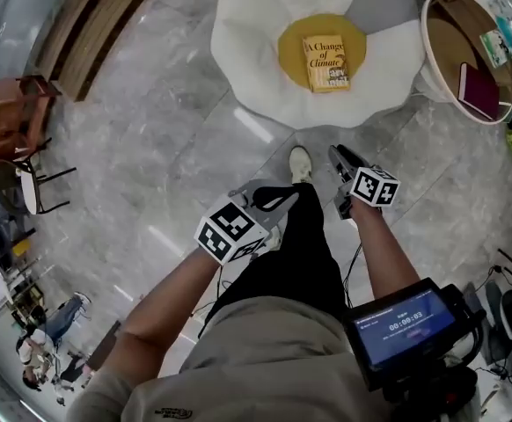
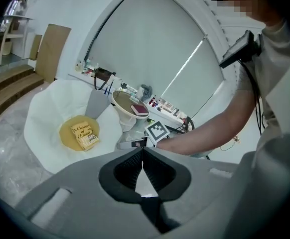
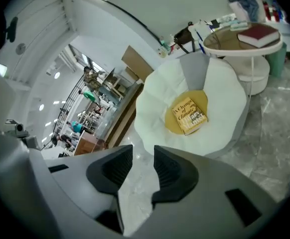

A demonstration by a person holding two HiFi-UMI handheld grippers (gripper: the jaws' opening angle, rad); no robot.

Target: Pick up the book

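On the yellow centre of a white petal-shaped floor cushion (image 1: 247, 42) lies the yellow paperback book (image 1: 326, 62), well ahead of my left gripper (image 2: 142, 152), fingers (image 2: 127, 169) pressed together, and my empty right gripper (image 3: 143, 151), fingers spread, which I judge should straddle one edge.

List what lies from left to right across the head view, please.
wooden chair → left gripper → yellow book, titled A Change of Climate → dark red book on the round side table
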